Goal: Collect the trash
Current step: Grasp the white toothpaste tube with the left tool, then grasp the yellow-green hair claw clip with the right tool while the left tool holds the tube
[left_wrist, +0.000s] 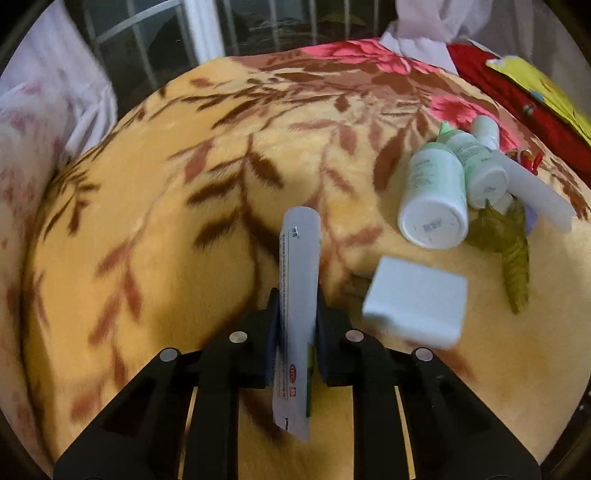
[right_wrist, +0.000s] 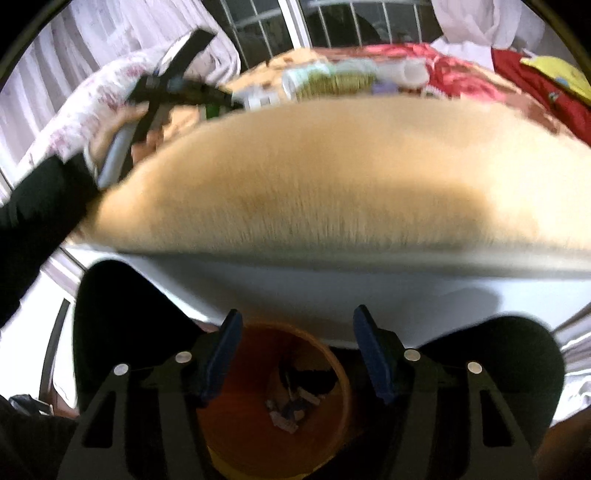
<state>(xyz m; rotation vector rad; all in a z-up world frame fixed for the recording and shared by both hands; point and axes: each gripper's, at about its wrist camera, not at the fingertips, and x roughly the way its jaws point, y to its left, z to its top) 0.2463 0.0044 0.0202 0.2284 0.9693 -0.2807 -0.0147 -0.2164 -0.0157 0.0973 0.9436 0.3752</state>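
The left gripper (left_wrist: 297, 314) clamps a tube (left_wrist: 299, 295) over the blanket (left_wrist: 147, 221); its narrow hold risks slippage. The right gripper (right_wrist: 295, 354), spread empty, hangs above the bin (right_wrist: 273, 398).

- Blanket (left_wrist: 184, 206): plush, fuzzy cloth with a short matt pile; printed leaf and flower pattern.
- Tube (left_wrist: 300, 295): smooth, semi-glossy plastic with printed text, clamped between the left gripper (left_wrist: 297, 314) pads.
- Left gripper body: matt black plastic with bright metal pins; pads (left_wrist: 325, 332) look dark, rubbery.
- Bottles (left_wrist: 434, 195): smooth plastic, slight sheen.
- White block (left_wrist: 415, 301): matt, soft-looking surface; material cannot be told.
- Bin (right_wrist: 332, 373): smooth orange plastic, mildly glossy inside.
- Right gripper (right_wrist: 295, 350): matt black plastic, blue pads.
- Curtain (right_wrist: 110, 29): thin, pale cloth.
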